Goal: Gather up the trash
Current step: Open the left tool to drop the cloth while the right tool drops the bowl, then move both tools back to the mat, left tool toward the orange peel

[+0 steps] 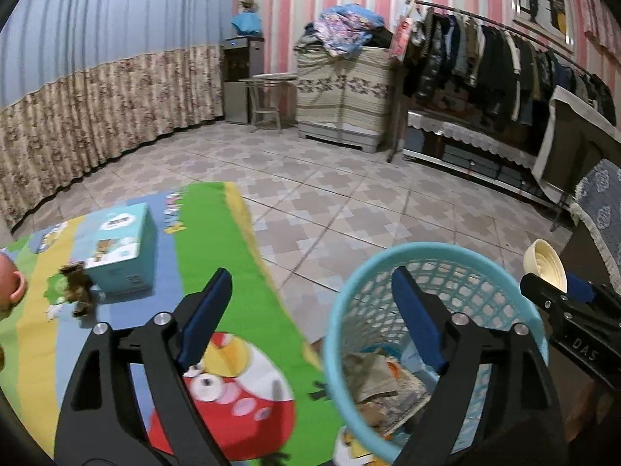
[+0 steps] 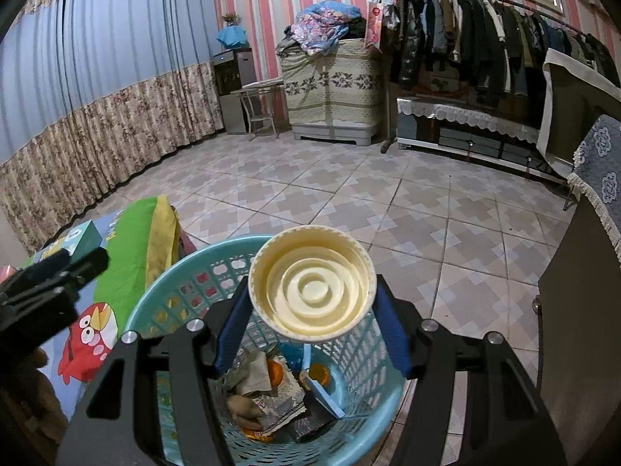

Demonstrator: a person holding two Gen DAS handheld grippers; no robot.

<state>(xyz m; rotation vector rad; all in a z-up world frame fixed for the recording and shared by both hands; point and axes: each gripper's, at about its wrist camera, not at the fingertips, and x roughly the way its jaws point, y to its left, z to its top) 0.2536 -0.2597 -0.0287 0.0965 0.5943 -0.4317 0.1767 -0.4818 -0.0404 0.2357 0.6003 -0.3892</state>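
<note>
Two matching claws, matte black frames with triangular cut-outs. Left claw (image 1: 310, 318), lower middle of its frame: two long black fingers (image 1: 170, 369) faced with dark blue pads, silver round screws at the pivots. Right claw (image 2: 310, 330), bottom of its frame: same black arms, blue pads, silver screws. White letters "DAS" on its side, seen at right edge of left view.

A teal box (image 1: 118, 246) sits on the cartoon mat (image 1: 217, 256) beside tiled floor (image 1: 349, 194).

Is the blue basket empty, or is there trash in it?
Not empty: the blue basket holds crumpled paper and other scraps at its bottom.
</note>
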